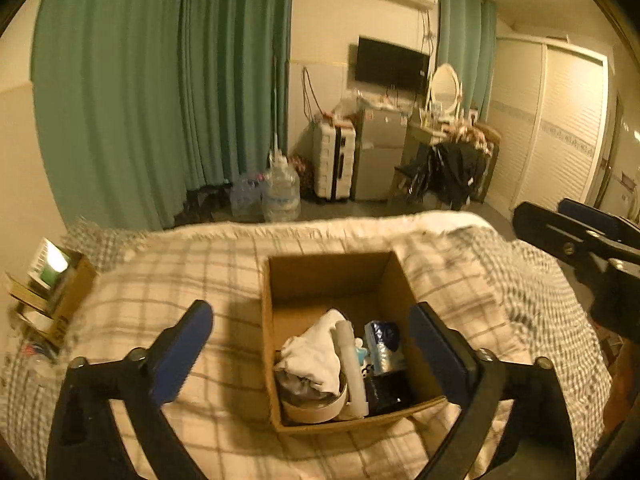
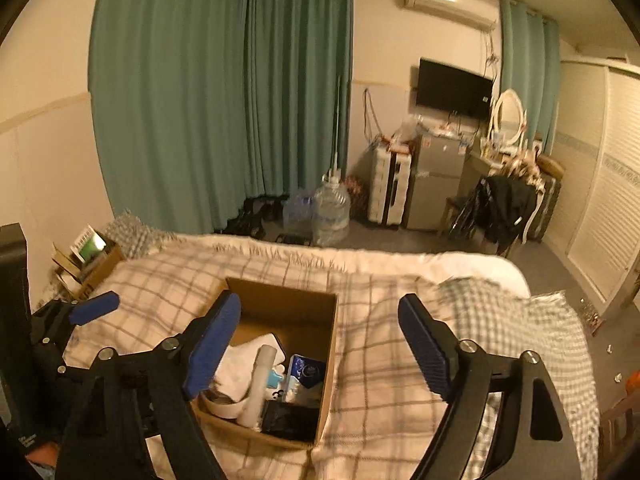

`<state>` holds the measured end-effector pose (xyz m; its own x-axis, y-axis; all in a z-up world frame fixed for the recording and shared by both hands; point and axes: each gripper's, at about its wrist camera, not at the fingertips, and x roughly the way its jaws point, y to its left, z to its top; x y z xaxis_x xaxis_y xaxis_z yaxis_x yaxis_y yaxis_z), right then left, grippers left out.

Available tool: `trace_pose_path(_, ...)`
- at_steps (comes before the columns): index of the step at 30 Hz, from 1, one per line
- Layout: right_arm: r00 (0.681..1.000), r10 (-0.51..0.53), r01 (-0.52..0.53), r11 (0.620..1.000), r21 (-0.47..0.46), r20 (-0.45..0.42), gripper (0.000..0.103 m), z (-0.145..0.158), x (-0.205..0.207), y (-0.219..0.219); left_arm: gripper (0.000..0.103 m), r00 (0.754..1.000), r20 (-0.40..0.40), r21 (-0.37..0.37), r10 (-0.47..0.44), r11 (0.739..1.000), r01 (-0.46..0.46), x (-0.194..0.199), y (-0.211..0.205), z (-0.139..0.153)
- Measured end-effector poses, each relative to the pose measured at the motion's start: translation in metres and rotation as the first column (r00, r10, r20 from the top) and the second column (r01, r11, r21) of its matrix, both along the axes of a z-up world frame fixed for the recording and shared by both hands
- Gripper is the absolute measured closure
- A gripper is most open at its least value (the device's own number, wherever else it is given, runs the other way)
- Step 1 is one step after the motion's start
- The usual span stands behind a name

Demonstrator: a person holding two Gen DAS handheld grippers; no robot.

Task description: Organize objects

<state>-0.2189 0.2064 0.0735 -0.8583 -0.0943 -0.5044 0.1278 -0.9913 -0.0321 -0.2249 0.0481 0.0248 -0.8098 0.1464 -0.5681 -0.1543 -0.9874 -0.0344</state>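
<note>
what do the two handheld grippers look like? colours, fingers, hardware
Both match: the left gripper and right gripper have black angular frames with slotted cut-outs, silver round bolt heads at the joints, and two flat rectangular fingers faced in ribbed blue padding. No cables or readable markings show on either. The hands and sleeves holding them are out of view.

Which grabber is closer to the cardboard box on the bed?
The left gripper. Its open fingers sit on either side of the cardboard box, right over it. The right gripper is open too, off to the box's right above the blanket.
</note>
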Motion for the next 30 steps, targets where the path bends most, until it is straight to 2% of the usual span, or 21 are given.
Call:
trace_pose_path(6,0.998,-0.007,0.007,1.000,0.006,-0.064,0.011,0.037,0.057,-0.001,0.000,0.996,-0.089,0.026,0.019,1.000,-0.017,0.042,-0.019,0.044)
trace_pose_path(10,0.993,-0.030,0.028,0.999,-0.017,-0.111,0.000,0.048,0.089,0.006,0.000,0.989,-0.139,0.036,0.053,0.998,-0.049,0.066,-0.034,0.057)
trace_pose_path(14,0.984,-0.078,0.071,0.996,-0.054,-0.157,0.000,0.052,0.110,0.019,0.000,0.978,-0.185,0.032,0.097,0.995,-0.093,0.090,-0.043,0.061)
trace_pose_path(18,0.977,-0.116,0.115,0.993,-0.016,-0.181,0.000,0.044,0.121,0.021,0.000,0.952,-0.266,0.073,0.150,0.988,-0.135,0.118,-0.050,0.063)
trace_pose_path(23,0.975,-0.103,0.104,0.995,-0.005,-0.196,0.000,0.023,0.127,0.018,0.000,0.948,-0.280,0.120,0.150,0.985,-0.121,0.136,-0.052,0.047)
trace_pose_path(28,0.970,-0.080,0.088,0.996,0.022,-0.230,0.000,-0.032,0.131,0.007,0.000,0.946,-0.290,0.110,0.147,0.987,-0.120,0.139,-0.049,0.000)
trace_pose_path(30,0.974,-0.090,0.096,0.995,0.021,-0.208,0.000,-0.058,0.126,0.006,0.000,0.944,-0.282,0.099,0.172,0.984,-0.149,0.137,-0.049,-0.025)
